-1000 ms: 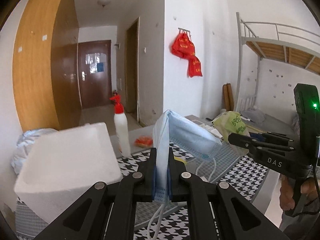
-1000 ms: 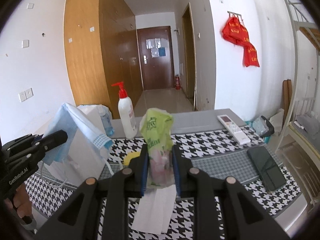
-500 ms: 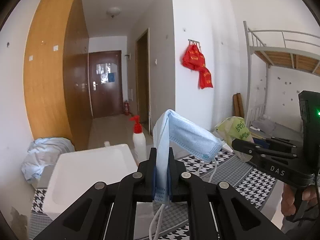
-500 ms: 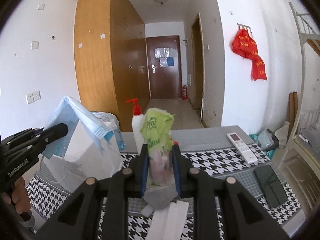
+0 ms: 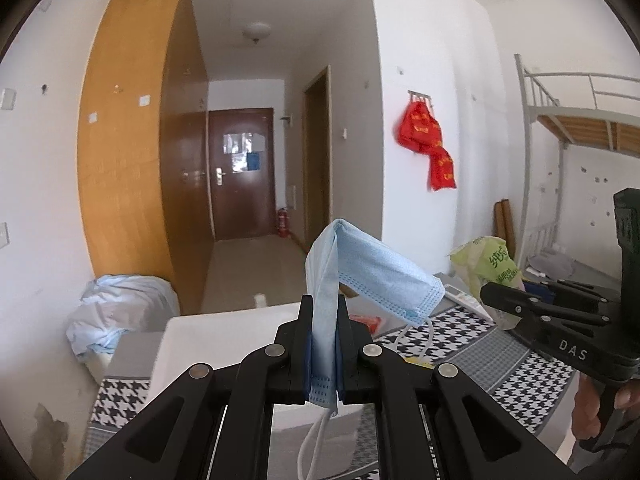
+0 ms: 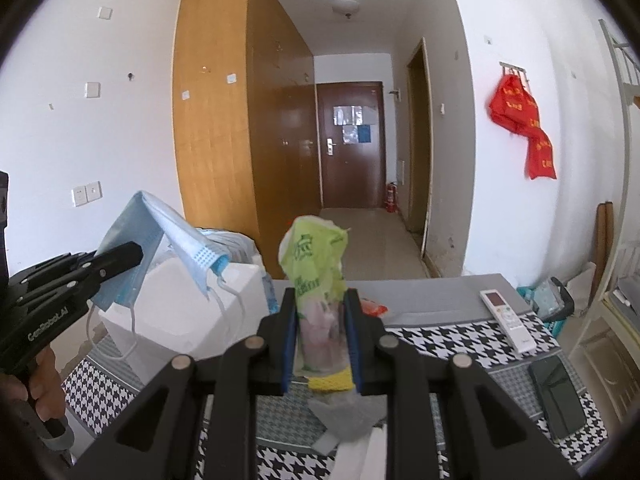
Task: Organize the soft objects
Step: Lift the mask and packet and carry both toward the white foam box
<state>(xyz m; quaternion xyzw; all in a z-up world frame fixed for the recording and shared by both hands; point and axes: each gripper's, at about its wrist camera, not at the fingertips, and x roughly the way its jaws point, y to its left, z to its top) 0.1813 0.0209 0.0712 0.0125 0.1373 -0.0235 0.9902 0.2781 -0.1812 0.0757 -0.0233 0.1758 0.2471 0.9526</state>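
Jaws pinch face mask (image 5: 325, 344); tissue pack (image 6: 318, 300) likewise clamped.

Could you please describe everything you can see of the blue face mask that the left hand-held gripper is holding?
The face mask is a light blue pleated disposable one, thin non-woven fabric by its look, with white elastic ear loops dangling below. It is folded over: one half is pinched upright in the shut left hand-held gripper, the other droops forward and to the right from the fold at the top. It hangs in the air above the white foam box; only the gripper's pads touch it.
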